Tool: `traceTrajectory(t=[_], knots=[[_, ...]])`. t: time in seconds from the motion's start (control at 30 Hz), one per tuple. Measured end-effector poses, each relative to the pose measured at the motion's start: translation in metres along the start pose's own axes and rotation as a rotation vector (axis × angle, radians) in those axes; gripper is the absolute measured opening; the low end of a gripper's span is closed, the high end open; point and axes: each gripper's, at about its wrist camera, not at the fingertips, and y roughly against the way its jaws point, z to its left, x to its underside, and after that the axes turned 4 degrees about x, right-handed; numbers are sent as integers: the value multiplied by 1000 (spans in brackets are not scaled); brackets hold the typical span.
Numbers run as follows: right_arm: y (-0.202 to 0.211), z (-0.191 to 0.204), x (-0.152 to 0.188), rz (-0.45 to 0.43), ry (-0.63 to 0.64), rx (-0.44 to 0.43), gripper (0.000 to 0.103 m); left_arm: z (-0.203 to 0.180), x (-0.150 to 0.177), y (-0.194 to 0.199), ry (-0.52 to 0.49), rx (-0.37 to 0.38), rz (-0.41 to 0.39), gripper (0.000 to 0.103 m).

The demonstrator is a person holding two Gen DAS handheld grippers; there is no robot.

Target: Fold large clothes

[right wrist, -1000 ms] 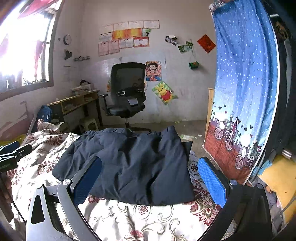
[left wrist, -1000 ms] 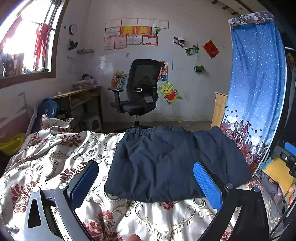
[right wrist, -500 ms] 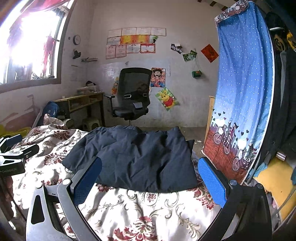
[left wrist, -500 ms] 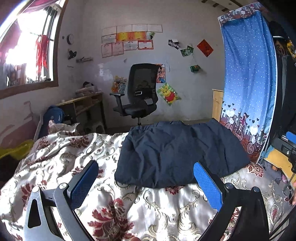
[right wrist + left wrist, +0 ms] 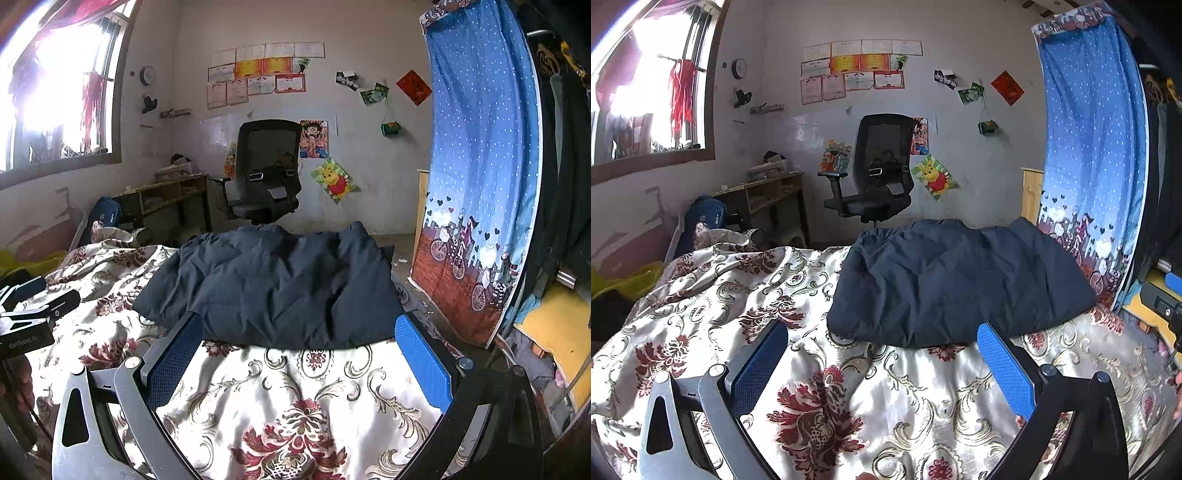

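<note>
both claws, left (image 5: 882,365) and right (image 5: 299,354), spread wide and empty, just short of jacket (image 5: 953,280). best to pinch its near hem corners evenly before folding.

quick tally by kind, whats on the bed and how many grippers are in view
dark navy garment: 1
floral bedspread: 1
open grippers, left gripper and right gripper: 2
total: 4
</note>
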Motion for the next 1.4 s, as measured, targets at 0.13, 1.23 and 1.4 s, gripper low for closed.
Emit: traceTrajectory(t=[0.13,1.23,1.4], knots=[[-2,0,8,5,2,-3,102,-2,9,0,-5,-18,-2,103],[-16,-8,58,117,-28,-28,102,-1,53,3,23,-26,78,103],[-16,-6,58,119,-20,-30,102,-1,53,3,23,-25,77,103]])
